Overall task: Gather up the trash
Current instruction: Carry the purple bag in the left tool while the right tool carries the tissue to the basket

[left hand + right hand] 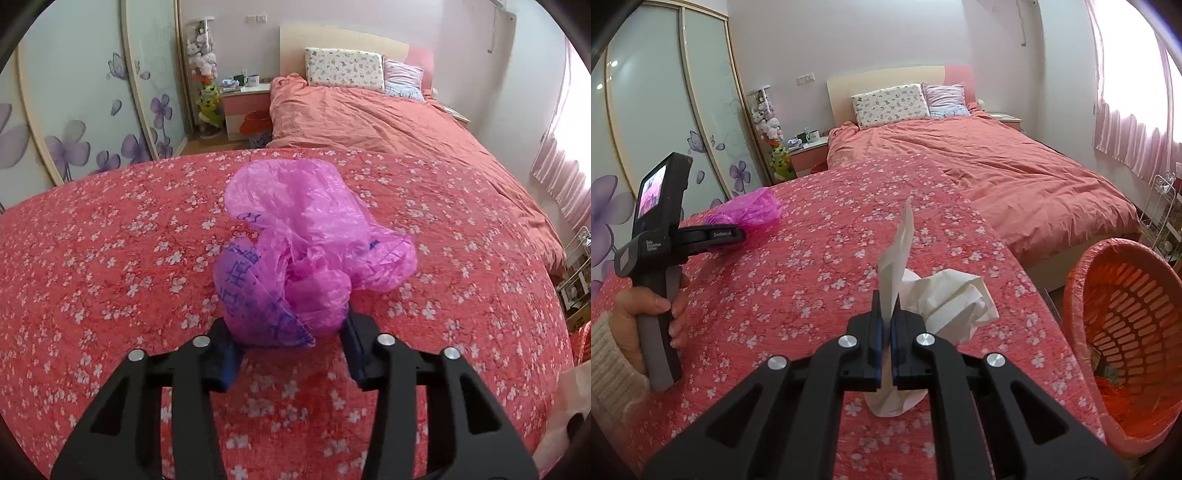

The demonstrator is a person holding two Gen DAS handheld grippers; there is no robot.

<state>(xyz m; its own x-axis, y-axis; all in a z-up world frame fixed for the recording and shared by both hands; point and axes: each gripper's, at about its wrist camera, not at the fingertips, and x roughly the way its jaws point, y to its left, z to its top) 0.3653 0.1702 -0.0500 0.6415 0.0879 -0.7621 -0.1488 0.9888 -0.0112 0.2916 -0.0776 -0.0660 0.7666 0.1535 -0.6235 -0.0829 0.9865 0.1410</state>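
tissue (945,299) clamped in right claw (886,325) beside orange basket (1082,266) holding scraps; left claw (288,332) apart around pink bag (306,236).

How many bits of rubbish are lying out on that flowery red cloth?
2. A crumpled pink plastic bag sits between the open left tongs. A white tissue is pinched in the shut right tongs. More may lie out of view.
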